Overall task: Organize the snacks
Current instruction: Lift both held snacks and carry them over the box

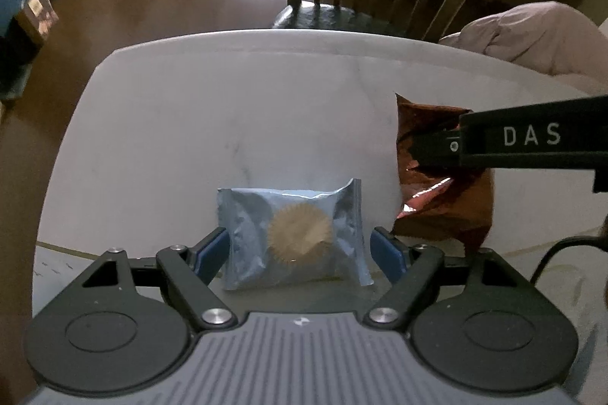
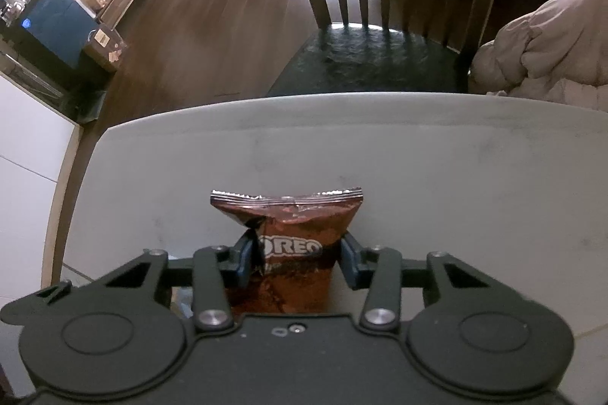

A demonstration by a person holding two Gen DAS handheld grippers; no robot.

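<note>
**Two snack packets framed by two grippers on a pale table**

A pale blue foil packet (image 1: pixel 294 238) is seen lying flat on the white marbled table (image 1: pixel 228 124), near its front edge. A round, frilled golden biscuit is pictured on its face, and its ends are crimped. To its right, a glossy reddish-brown packet (image 1: pixel 442 200) is seen standing upright, creased and dented along its side.

The left gripper (image 1: pixel 300 249) is held low over the table, pointed forward, with its blue-padded fingers (image 1: pixel 211 251) spread wide on either side of the blue packet; a gap is visible on the right side, and nothing is gripped. The right gripper (image 2: pixel 296 258) is pointed the same way, and its fingers (image 2: pixel 243 260) are closed in against both sides of the brown packet (image 2: pixel 290 241), which is held upright with its serrated top seal uppermost.

"OREO" is read in white letters on the brown packet. "DAS" is printed in white on the right gripper's black finger (image 1: pixel 528 139), seen from the left wrist. A wooden chair (image 2: pixel 380 6) is visible beyond the table.
</note>
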